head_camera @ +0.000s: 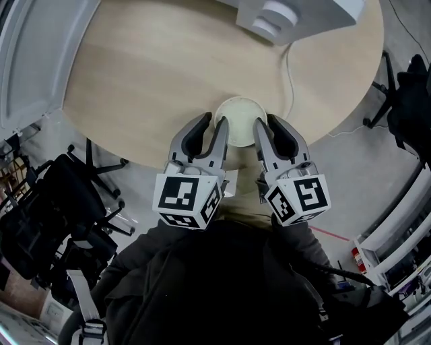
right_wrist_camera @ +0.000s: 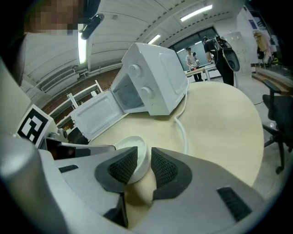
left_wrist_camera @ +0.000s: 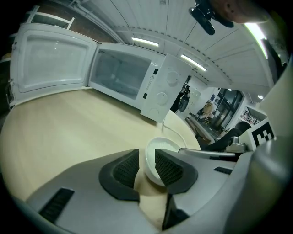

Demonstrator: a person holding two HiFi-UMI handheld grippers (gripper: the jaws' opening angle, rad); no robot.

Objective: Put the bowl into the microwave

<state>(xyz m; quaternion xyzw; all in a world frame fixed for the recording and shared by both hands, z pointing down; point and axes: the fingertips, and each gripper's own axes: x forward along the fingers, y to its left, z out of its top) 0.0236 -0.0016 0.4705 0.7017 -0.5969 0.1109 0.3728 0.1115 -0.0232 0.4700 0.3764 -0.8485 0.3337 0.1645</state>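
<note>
A white bowl (head_camera: 240, 118) sits near the front edge of the round wooden table (head_camera: 155, 81). My left gripper (head_camera: 207, 137) straddles its left rim; in the left gripper view the bowl (left_wrist_camera: 158, 151) lies against the right pad, with a gap at the left pad, so the jaws are open. My right gripper (head_camera: 275, 137) straddles the right rim, and the bowl (right_wrist_camera: 132, 146) shows between its pads with a thin gap, also open. The white microwave (head_camera: 296, 17) stands at the table's far side with its door (left_wrist_camera: 50, 57) swung open and its cavity (left_wrist_camera: 121, 73) empty.
The microwave's white power cord (head_camera: 291, 81) runs across the table just right of the bowl. Black office chairs (head_camera: 60, 202) stand on the floor at the left, and another chair (head_camera: 404, 101) at the right. The person's dark jacket fills the lower part of the head view.
</note>
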